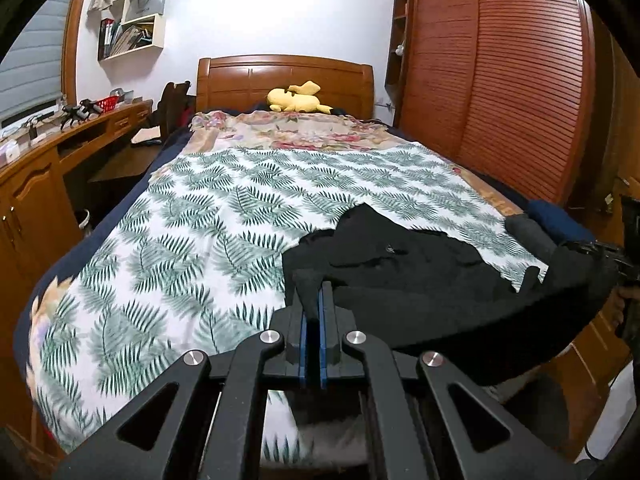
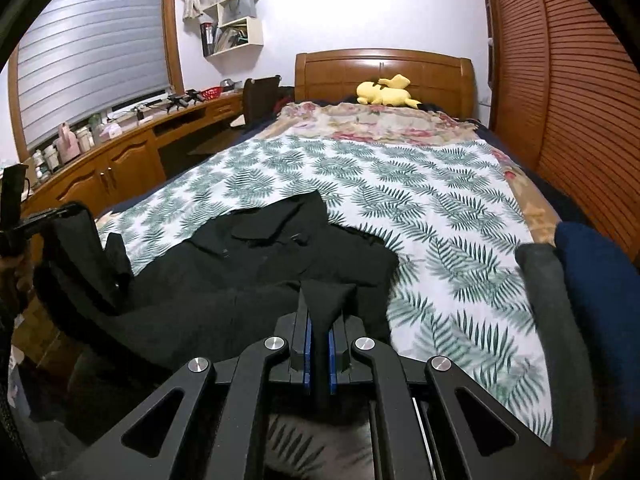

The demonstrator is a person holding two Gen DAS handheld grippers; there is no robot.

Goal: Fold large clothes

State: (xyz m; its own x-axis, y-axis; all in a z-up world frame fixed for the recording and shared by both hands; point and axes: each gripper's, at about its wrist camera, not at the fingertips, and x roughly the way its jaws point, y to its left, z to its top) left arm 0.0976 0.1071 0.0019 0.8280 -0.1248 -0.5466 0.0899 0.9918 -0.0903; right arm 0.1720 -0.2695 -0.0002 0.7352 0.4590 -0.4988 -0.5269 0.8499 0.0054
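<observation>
A: What does the left gripper (image 1: 313,300) hold?

B: Its blue pads (image 1: 303,340) are closed to a thin gap with a peak of the black garment (image 1: 400,272) pinched between them. The pinch sits at the near edge of the bed (image 1: 168,240), on the cloth's left end.

A: And the right gripper (image 2: 320,312)?

B: The same state: jaws nearly together, a fold of the garment (image 2: 260,264) standing up between the pads (image 2: 307,356). It grips the right end of the near edge.

A: Where does the garment lie?

B: Its far part rests rumpled on the fern-print sheet (image 2: 420,208), at the near middle of the bed; the near edge hangs slack between the two grips (it sags below the mattress line in the left view). The kind of garment cannot be told, though a flap like a pocket or collar shows.

A: Why two corner grips?

B: Probably so the edge can be drawn taut and the cloth spread or lifted for a fold; one grip would let it bunch.

A: What else lies close by?

B: A grey roll (image 2: 552,320) and a navy bundle (image 2: 600,280) on the near right, apart from the garment. A yellow plush (image 2: 386,94) sits far off by the headboard (image 2: 384,72), well clear.
</observation>
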